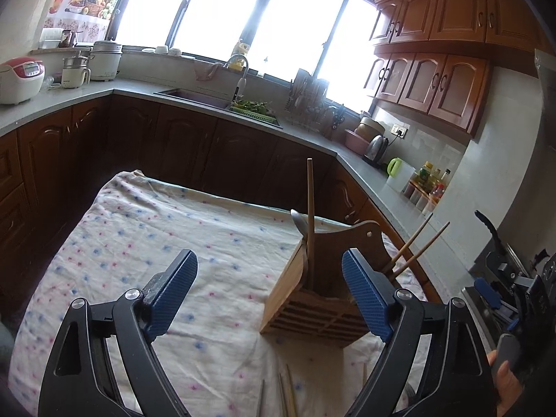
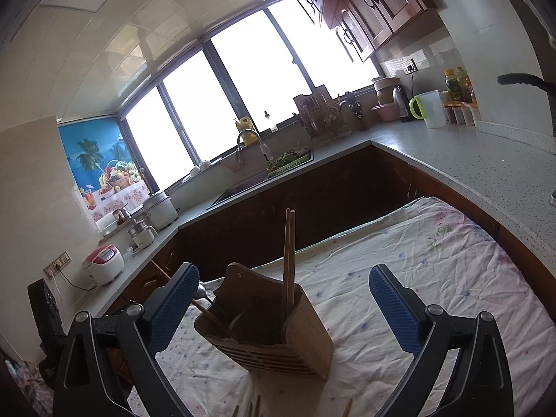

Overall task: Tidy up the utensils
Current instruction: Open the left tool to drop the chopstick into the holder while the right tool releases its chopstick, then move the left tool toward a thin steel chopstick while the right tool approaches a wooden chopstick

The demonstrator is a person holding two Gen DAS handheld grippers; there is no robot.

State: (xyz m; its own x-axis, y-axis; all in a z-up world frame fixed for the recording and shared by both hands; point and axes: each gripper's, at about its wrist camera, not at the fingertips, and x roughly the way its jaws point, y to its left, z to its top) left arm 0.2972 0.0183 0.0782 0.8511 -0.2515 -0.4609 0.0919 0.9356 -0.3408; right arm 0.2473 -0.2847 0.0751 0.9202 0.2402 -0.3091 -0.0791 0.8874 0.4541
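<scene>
Both my jaws stand released with nothing between them: the left gripper (image 1: pixel 269 292) and the right gripper (image 2: pixel 283 309). Loose chopsticks (image 1: pixel 286 396) lie at six o'clock on the cloth-covered worktop (image 1: pixel 139 236); I judge them light, stiff and slippery, best pinched mid-shaft. At twelve o'clock from the right gripper stands the wooden holder (image 2: pixel 278 330), with upright chopsticks, a leaning pair and a spoon (image 1: pixel 300 224) in its compartments.
</scene>
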